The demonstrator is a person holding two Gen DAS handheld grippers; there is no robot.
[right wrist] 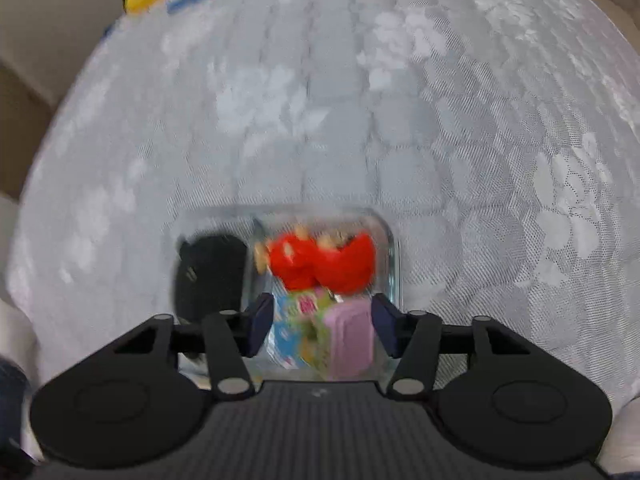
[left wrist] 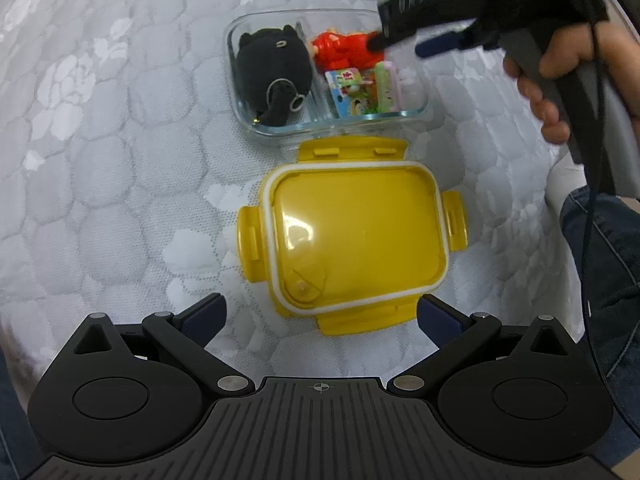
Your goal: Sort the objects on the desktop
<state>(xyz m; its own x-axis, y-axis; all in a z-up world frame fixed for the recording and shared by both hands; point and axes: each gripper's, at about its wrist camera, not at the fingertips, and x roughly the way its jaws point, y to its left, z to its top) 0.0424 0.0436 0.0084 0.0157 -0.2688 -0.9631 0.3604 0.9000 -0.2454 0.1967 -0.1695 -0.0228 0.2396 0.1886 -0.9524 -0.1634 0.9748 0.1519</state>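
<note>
White floral cloth covers the worktop [left wrist: 120, 128], and on it stands a clear glass container [left wrist: 240, 112] with a divider. Its left compartment holds a black plush toy [left wrist: 272, 76]; the right one holds a red figure [left wrist: 340, 50], a colourful card pack [left wrist: 352, 92] and a pink case [right wrist: 350, 336]. Over that right compartment hangs the right hand-held gripper [right wrist: 322, 326], jaws apart and holding nothing. Just in front of the container lies a yellow lid [left wrist: 356, 236], inner side up. Near its closest edge is the left hand-held gripper [left wrist: 320, 320], spread wide and empty.
</note>
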